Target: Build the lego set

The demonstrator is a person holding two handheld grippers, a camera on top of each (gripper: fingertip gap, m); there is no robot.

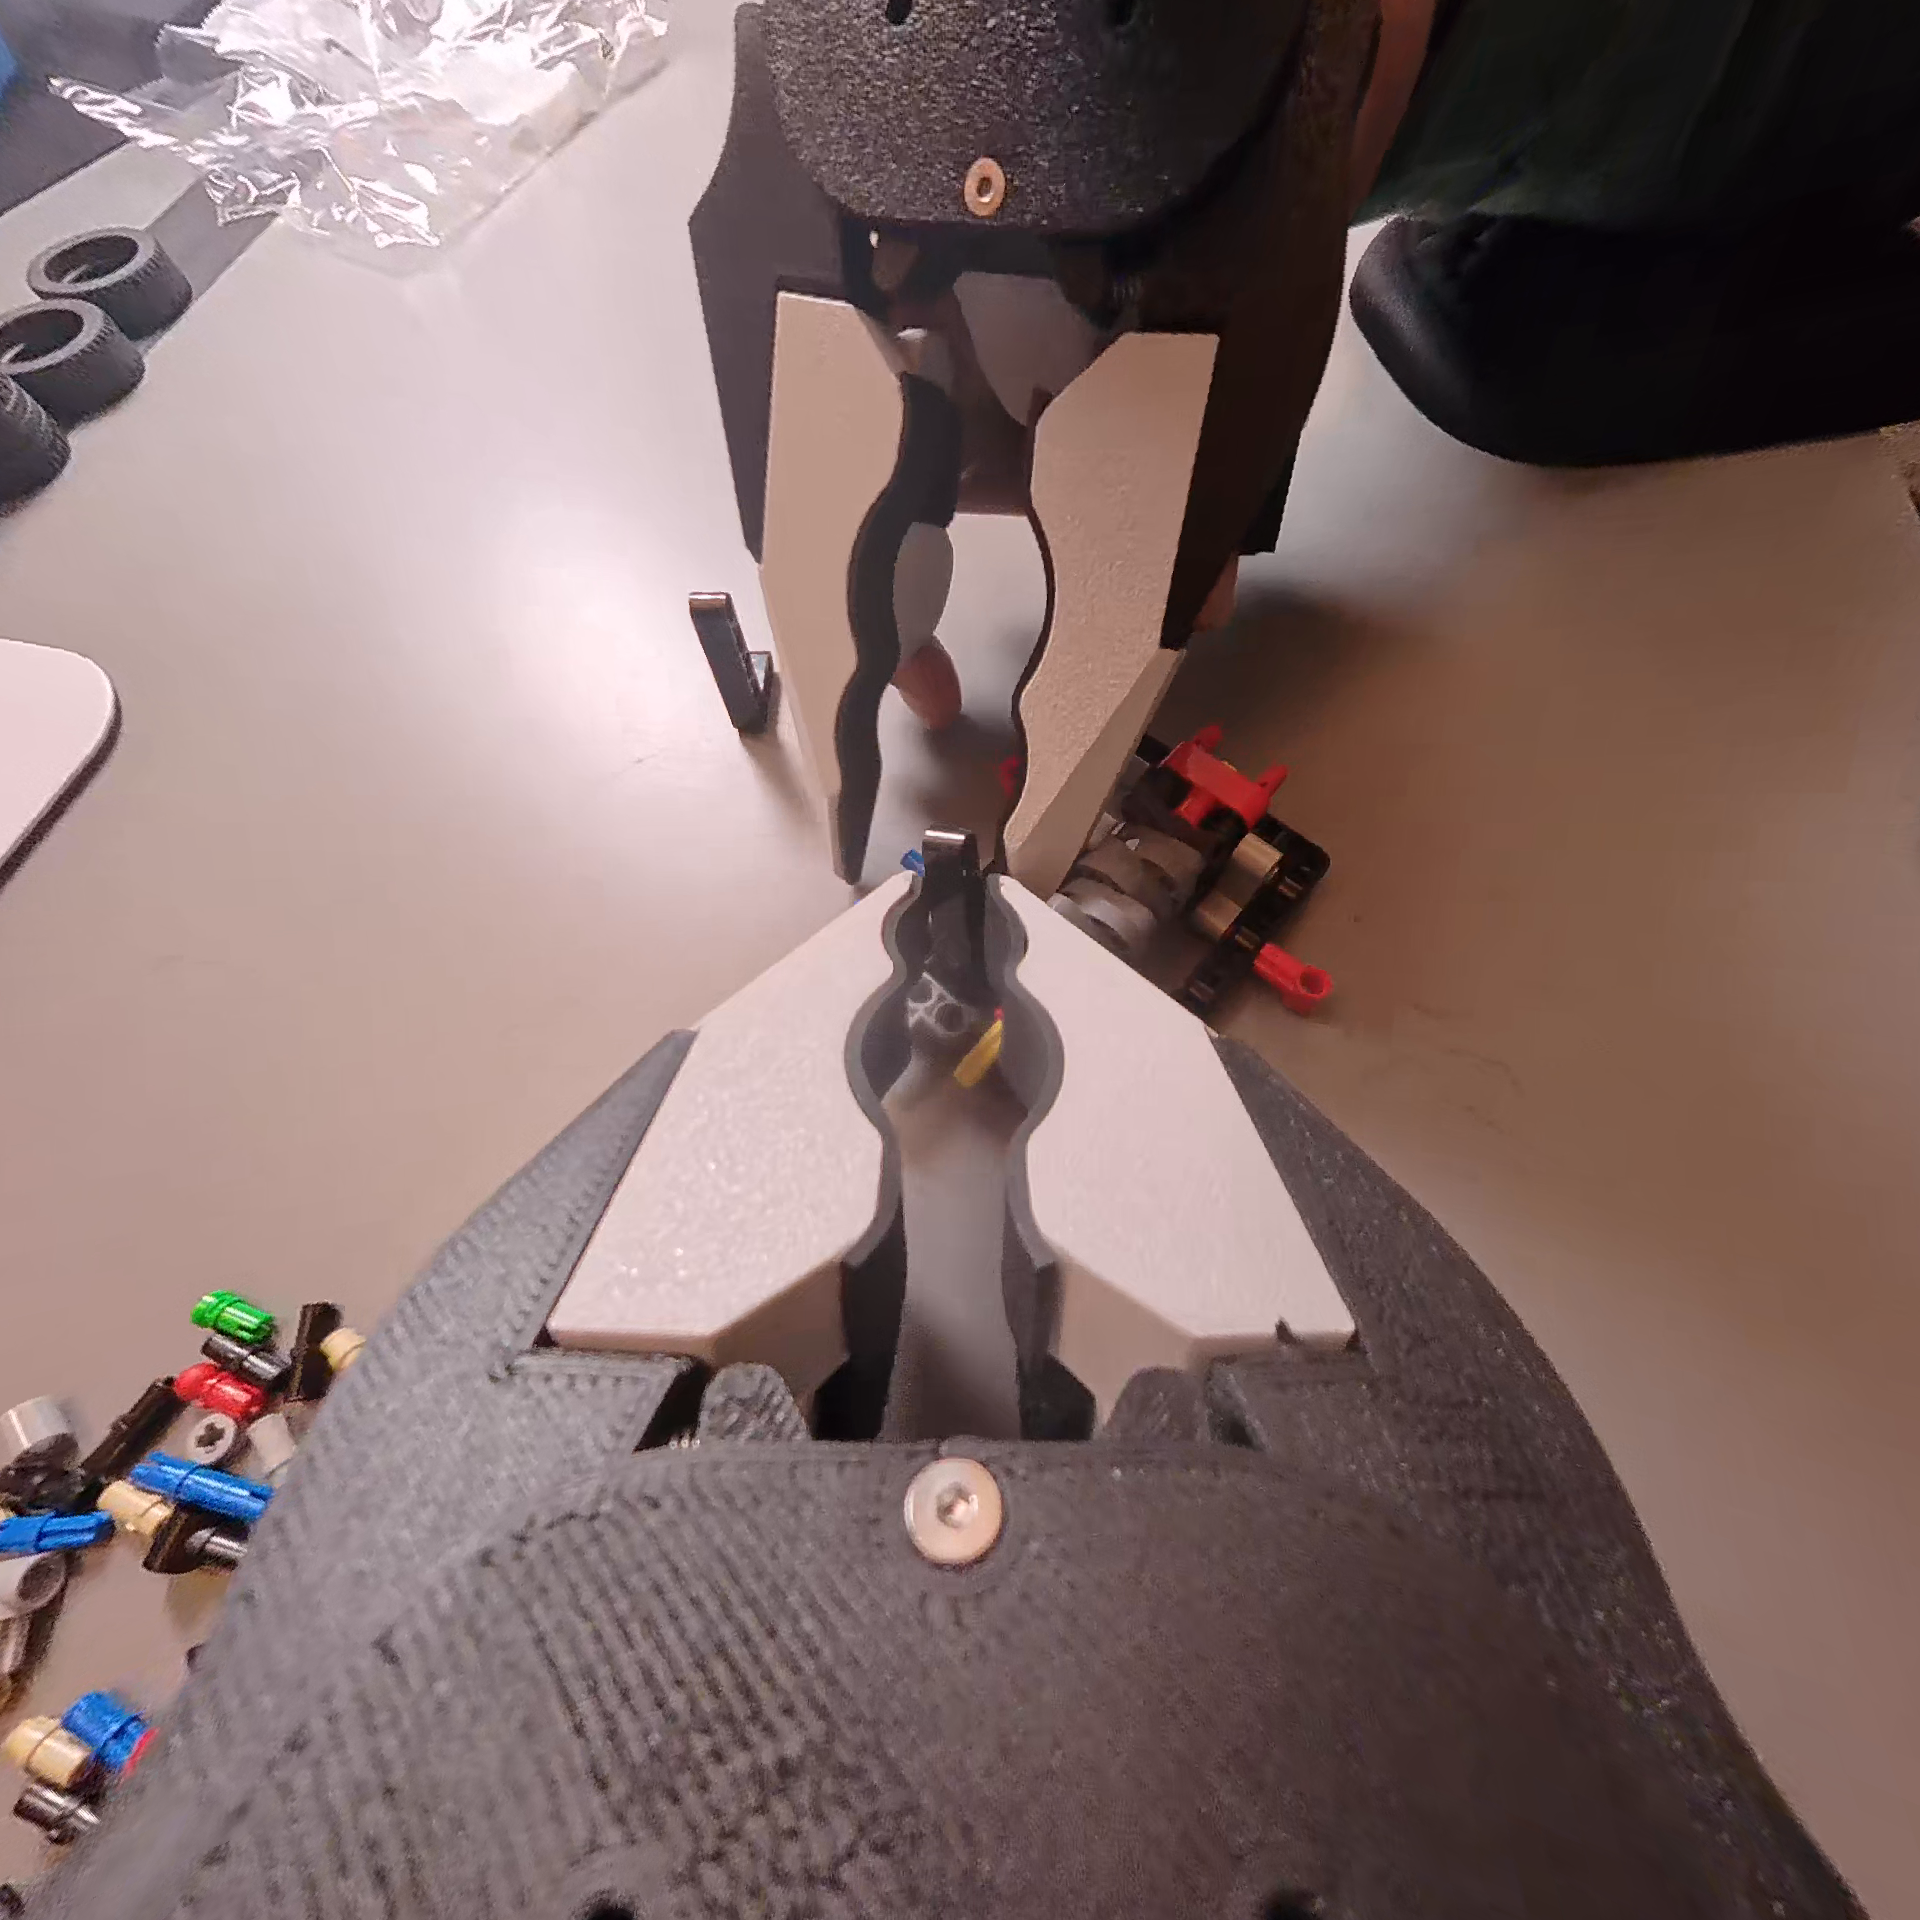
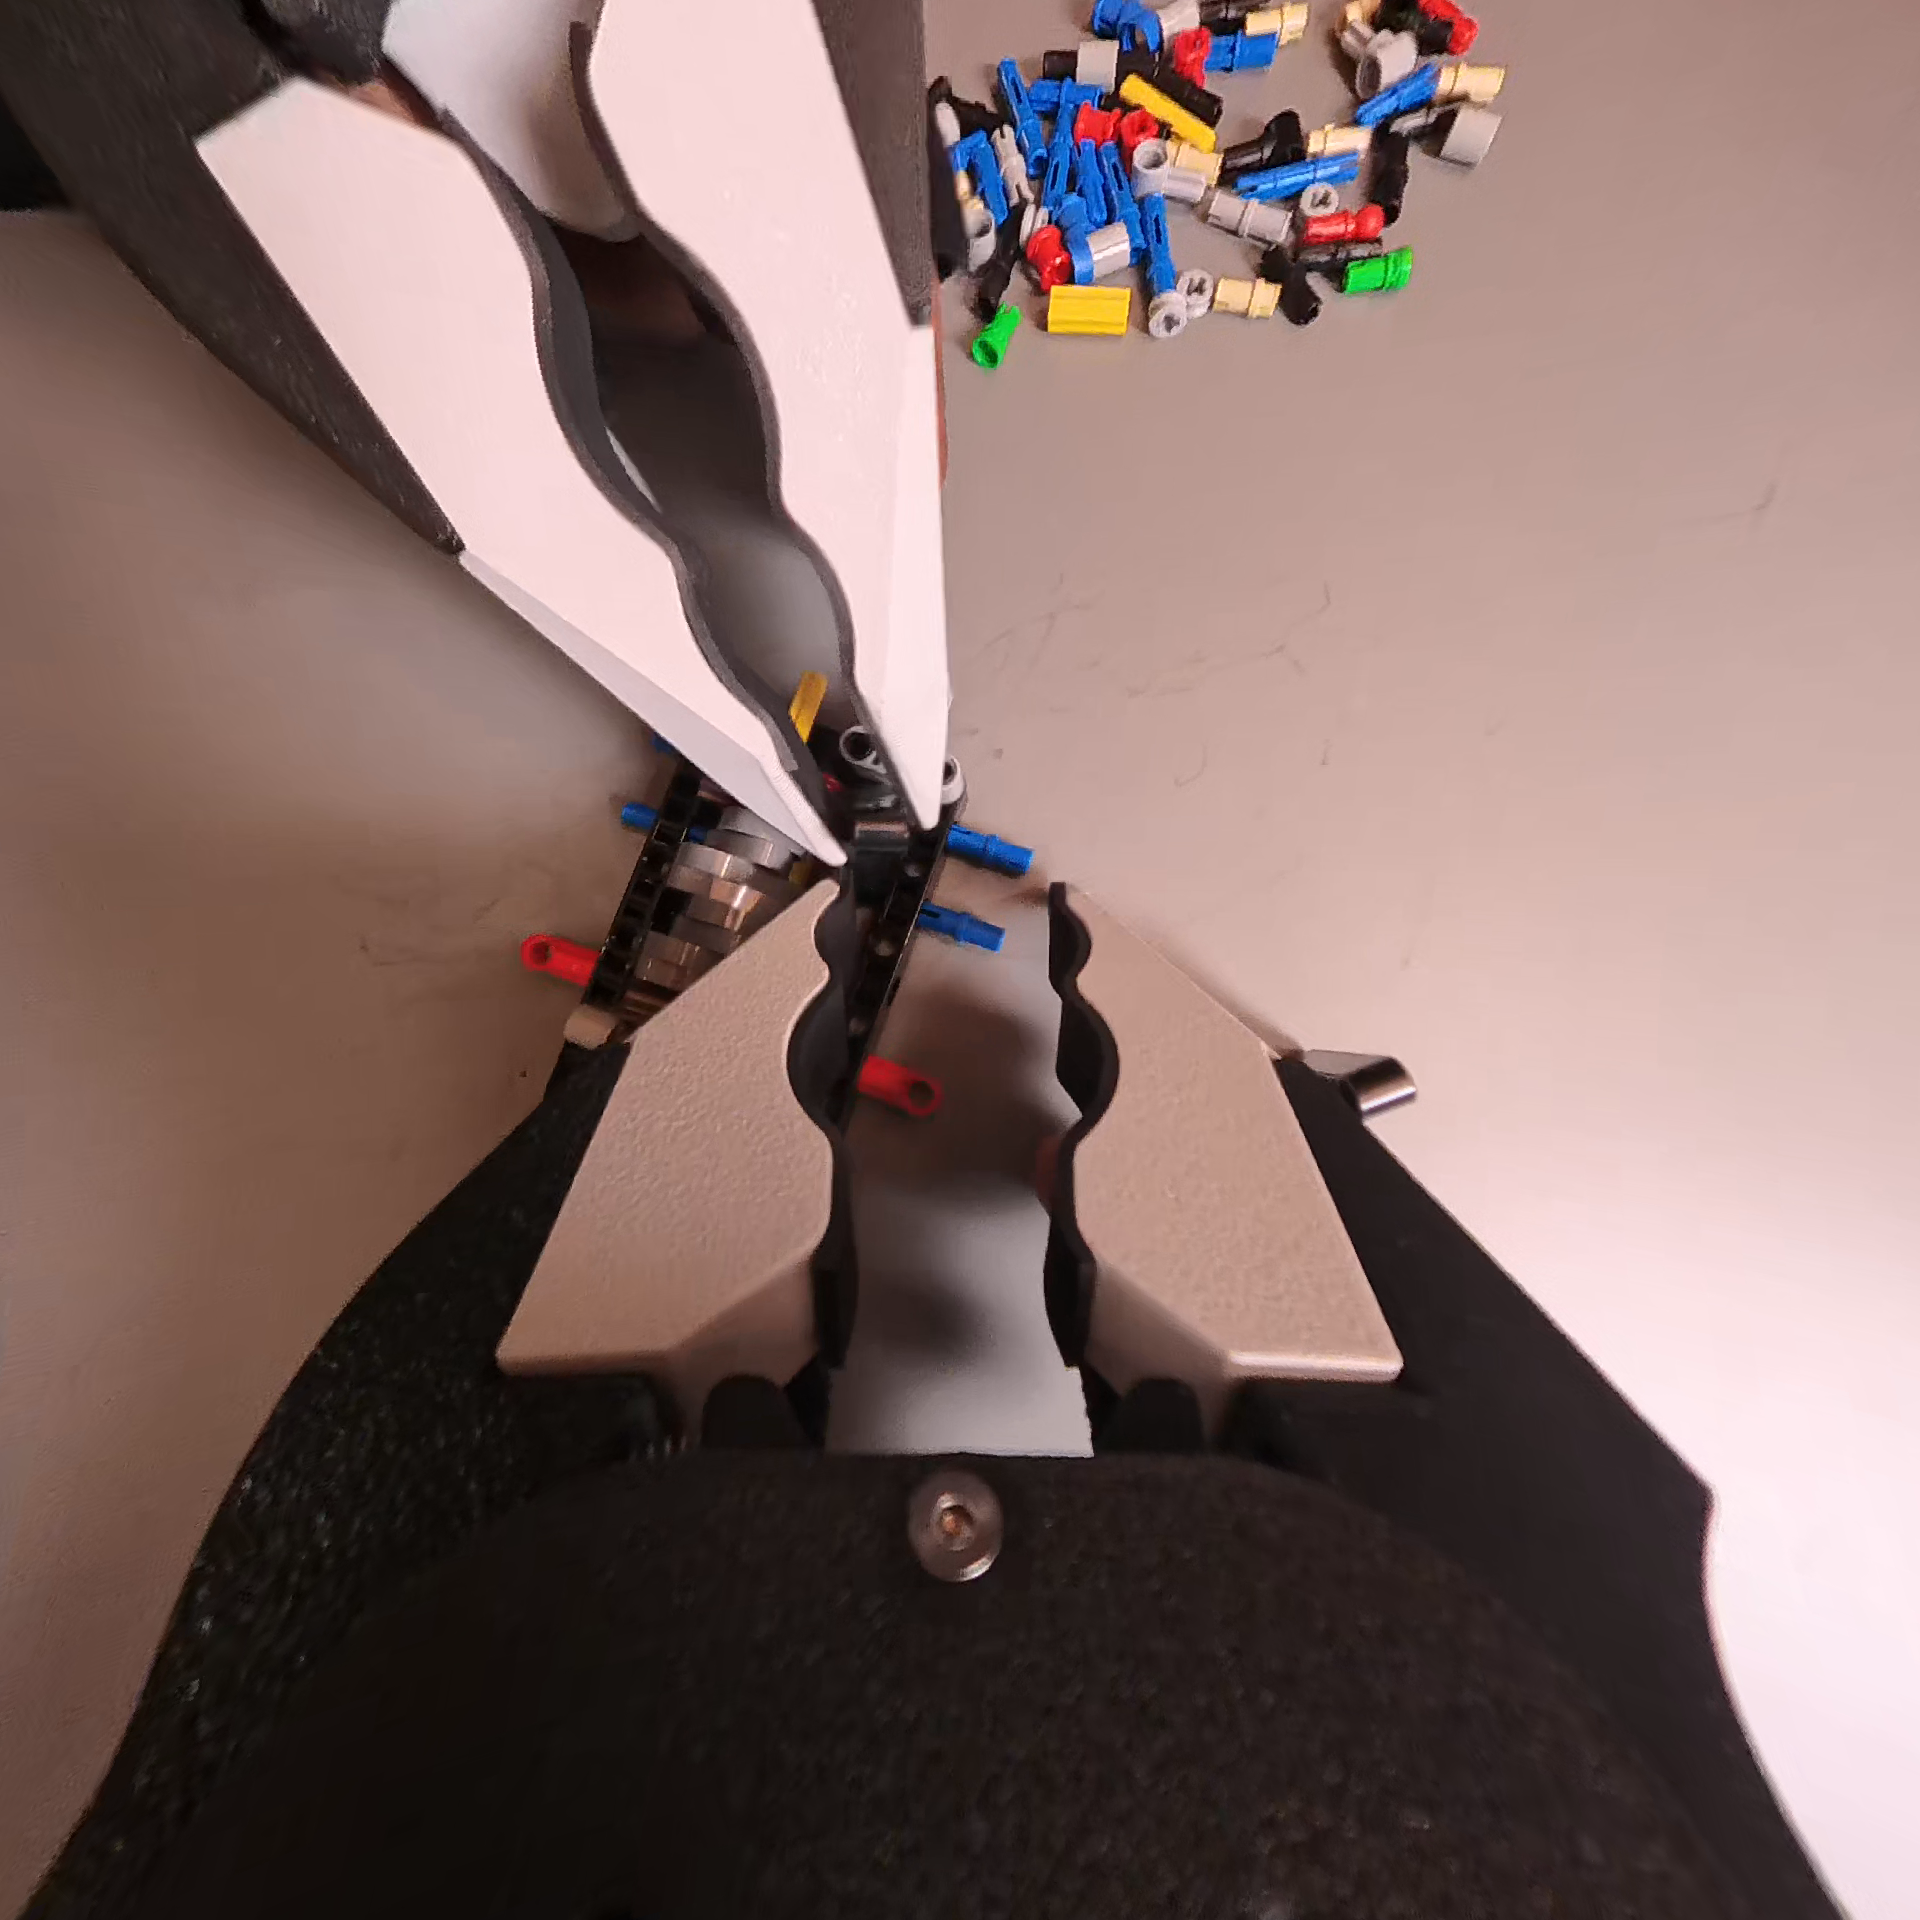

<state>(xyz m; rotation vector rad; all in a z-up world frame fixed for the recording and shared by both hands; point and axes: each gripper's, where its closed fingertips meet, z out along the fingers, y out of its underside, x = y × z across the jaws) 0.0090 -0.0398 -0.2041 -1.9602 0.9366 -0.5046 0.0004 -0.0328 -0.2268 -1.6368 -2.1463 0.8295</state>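
1. Left tool (image 1: 951,878) – its two pale fingers stand nearly closed, pinching a small black piece (image 1: 951,862) whose top pokes out past the tips; a yellow pin (image 1: 979,1051) shows in the gap farther back.
2. Right tool (image 2: 951,899) – its fingers are parted with a wide gap. The left-hand finger touches the side of the black frame; nothing is clamped between the two.
3. Lego assembly (image 2: 675,914) – a black beam frame packed with grey round parts, lying on the desk just under both sets of fingertips. Blue pins (image 2: 987,847) and red pins (image 2: 899,1086) stick out of its sides.
4. Seen from the left wrist view, the same assembly (image 1: 1195,883) lies beside the right tool's (image 1: 930,831) tips, with a red connector on top.
5. Loose black L-shaped piece (image 1: 732,665) – it stands on the desk (image 1: 416,675) just beside the right tool.
6. Pile of small parts (image 2: 1195,166) – blue, red, yellow, green, black, grey and tan pins and connectors, well apart from the assembly; the left wrist view shows it at the lower left edge (image 1: 156,1455).
7. Black tyres (image 1: 73,332) and crumpled clear plastic bags (image 1: 364,114) lie toward the far left of the desk.
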